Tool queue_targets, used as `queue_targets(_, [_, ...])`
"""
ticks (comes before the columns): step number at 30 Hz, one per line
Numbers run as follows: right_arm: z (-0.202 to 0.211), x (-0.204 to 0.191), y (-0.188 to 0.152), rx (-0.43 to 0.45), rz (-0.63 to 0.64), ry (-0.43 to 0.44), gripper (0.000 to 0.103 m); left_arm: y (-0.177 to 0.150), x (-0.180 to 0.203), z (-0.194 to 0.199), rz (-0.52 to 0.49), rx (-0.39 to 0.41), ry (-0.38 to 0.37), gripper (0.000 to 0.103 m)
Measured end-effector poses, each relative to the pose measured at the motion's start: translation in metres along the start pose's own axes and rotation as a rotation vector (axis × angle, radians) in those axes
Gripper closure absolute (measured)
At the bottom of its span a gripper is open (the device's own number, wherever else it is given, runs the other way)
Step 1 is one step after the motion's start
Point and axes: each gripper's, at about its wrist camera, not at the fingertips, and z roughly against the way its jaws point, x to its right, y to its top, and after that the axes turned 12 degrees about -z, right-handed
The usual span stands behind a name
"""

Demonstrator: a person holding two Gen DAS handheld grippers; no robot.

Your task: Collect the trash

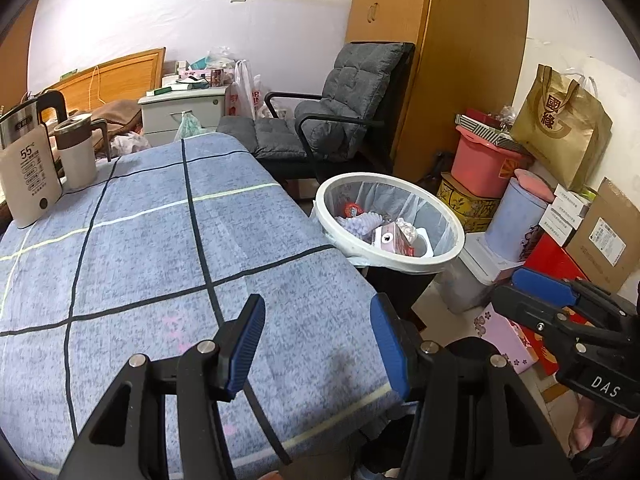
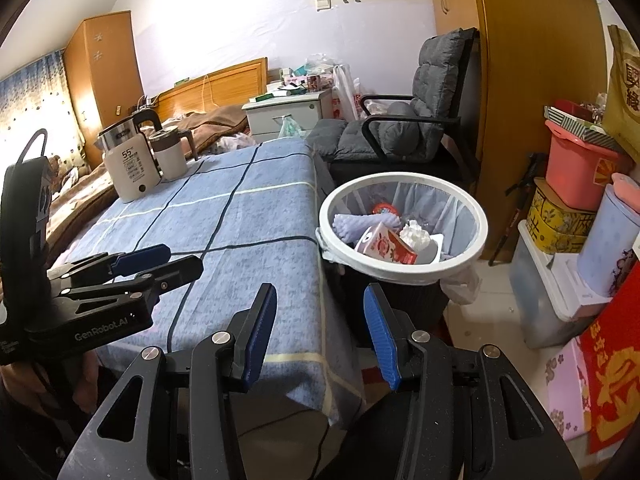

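White-rimmed bin (image 2: 404,222), seemingly trash-filled.

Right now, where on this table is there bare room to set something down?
The checked tablecloth is bare from the near edge back to the kettle and mug, which crowd the far left corner. The trash bin borders the right edge; the floor beyond is packed with boxes.

The trash bin's (image 1: 400,258) dark body is mostly hidden behind the table (image 1: 160,240); labels on boxes are unreadable.
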Motion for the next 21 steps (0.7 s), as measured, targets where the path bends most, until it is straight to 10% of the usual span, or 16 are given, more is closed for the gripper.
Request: queue_targets(21, [0.0009, 0.0013, -0.0001, -0.004, 0.000, 0.004, 0.056, -0.0025, 0.0032, 0.0020, 0.000, -0.002, 0.013, 0.046])
